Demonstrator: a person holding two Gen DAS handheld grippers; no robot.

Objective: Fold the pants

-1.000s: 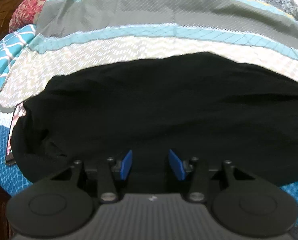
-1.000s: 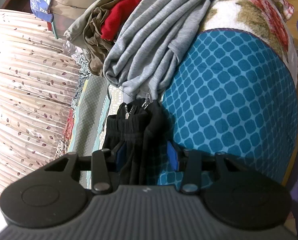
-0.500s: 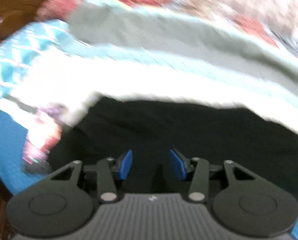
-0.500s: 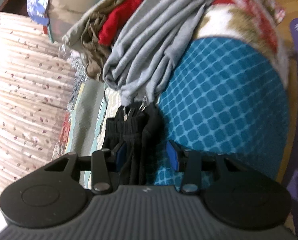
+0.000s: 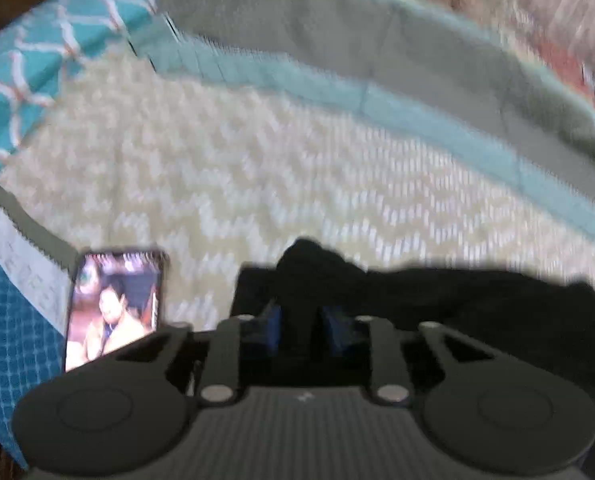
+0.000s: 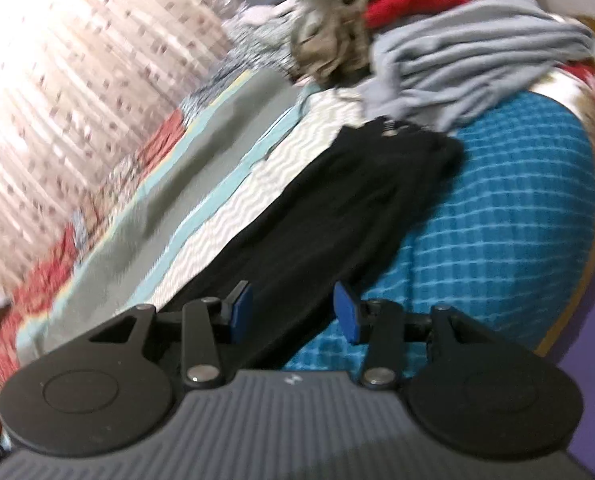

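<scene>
The black pants (image 6: pixel 337 200) lie stretched along the bed, waistband at the far end by the clothes pile. My right gripper (image 6: pixel 293 310) stands open over their near end; the cloth runs between the blue pads, which do not visibly press it. In the left wrist view only one edge of the pants (image 5: pixel 497 312) shows, low in a blurred frame. My left gripper (image 5: pixel 302 326) is closing, its jaws nearly together, with a bunched ridge of black cloth pinched between the pads and standing up ahead of them.
A phone (image 5: pixel 115 304) with a lit screen lies on the striped bedcover (image 5: pixel 257 168), just left of the left gripper. A grey garment (image 6: pixel 477 56), a red one (image 6: pixel 413 0) and other clothes are piled at the bed's far end. A blue checked blanket (image 6: pixel 497 220) borders the pants.
The left gripper slid to the pants' edge, uncovering the phone, and its jaws narrowed onto the cloth. The right gripper rolled and rose, so the pants now show full length.
</scene>
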